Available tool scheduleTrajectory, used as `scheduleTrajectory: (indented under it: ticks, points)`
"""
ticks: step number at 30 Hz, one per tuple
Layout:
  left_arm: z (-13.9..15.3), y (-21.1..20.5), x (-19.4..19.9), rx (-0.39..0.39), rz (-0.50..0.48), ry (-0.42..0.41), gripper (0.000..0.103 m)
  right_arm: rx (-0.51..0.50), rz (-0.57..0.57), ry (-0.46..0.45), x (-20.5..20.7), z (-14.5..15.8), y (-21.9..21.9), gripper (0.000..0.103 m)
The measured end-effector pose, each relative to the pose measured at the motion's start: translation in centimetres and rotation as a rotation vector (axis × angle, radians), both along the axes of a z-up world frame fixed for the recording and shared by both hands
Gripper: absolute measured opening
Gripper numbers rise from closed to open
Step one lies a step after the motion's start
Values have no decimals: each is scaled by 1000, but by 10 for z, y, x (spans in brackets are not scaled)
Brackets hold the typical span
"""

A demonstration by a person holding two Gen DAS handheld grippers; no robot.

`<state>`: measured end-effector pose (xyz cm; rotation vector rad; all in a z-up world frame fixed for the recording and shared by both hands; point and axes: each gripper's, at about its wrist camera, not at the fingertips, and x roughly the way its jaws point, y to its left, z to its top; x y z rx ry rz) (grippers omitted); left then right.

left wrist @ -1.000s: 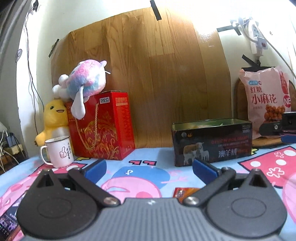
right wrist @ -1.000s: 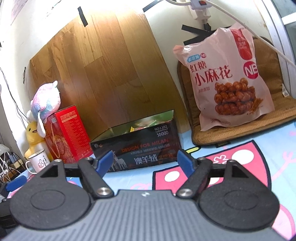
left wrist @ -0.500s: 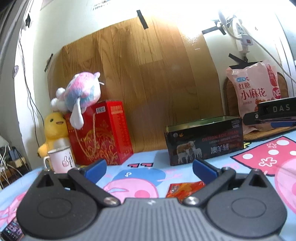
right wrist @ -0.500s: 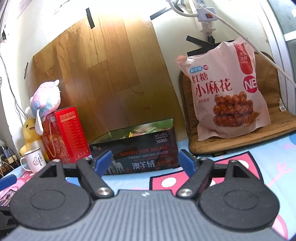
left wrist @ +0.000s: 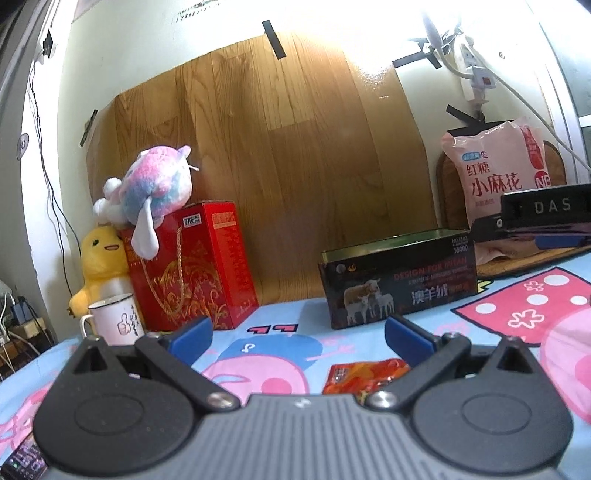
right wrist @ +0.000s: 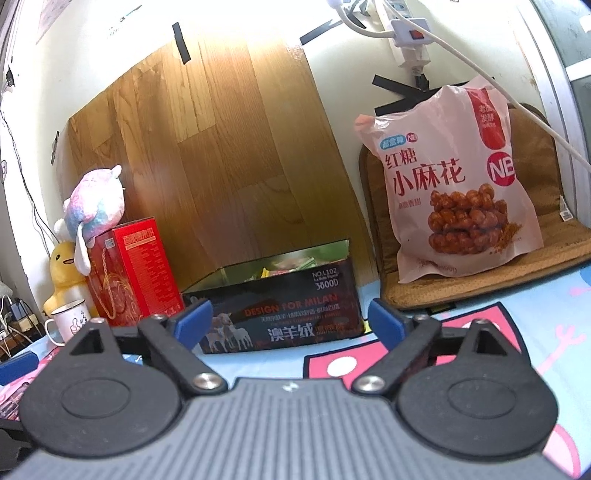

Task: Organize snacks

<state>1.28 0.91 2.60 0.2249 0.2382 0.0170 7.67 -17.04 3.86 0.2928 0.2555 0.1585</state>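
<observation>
A dark open tin box (left wrist: 399,277) (right wrist: 280,317) stands on the cartoon-print cloth, with small wrapped snacks inside, seen from the right wrist view. A red-orange snack packet (left wrist: 365,374) lies flat on the cloth just in front of my left gripper (left wrist: 297,338), which is open and holds nothing. My right gripper (right wrist: 290,321) faces the tin; its jaws are opening with nothing between them. Its black body shows at the right edge of the left wrist view. A big pink snack bag (right wrist: 454,181) (left wrist: 502,173) leans upright on a woven mat at the back right.
A red gift box (left wrist: 192,266) with a pink-blue plush (left wrist: 147,192) on top stands at the back left, beside a yellow duck toy (left wrist: 99,269) and a white mug (left wrist: 114,323). A wooden board (left wrist: 266,158) leans on the wall. A power strip and cable (right wrist: 410,33) hang at the upper right.
The left wrist view has tilted up and the red-orange packet shows more fully. The right gripper's blue fingers have spread wider apart, and its body has come further into the left wrist view.
</observation>
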Motion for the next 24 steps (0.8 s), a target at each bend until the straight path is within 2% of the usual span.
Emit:
scheduleTrajectory:
  ticks: [7,9,15,24]
  points:
    - [6,0,12,29,-8,88,103,9,31,28,2,0,0,93]
    - [13,2,16,7,-11,112,103,10,63,46,3,0,1,93]
    - [35,18,32,-127,-32,199,103,15,123,85,4,2,4,93]
    - [42,15,48,-116,41,229,103,109,113,101,4,7,-14,93]
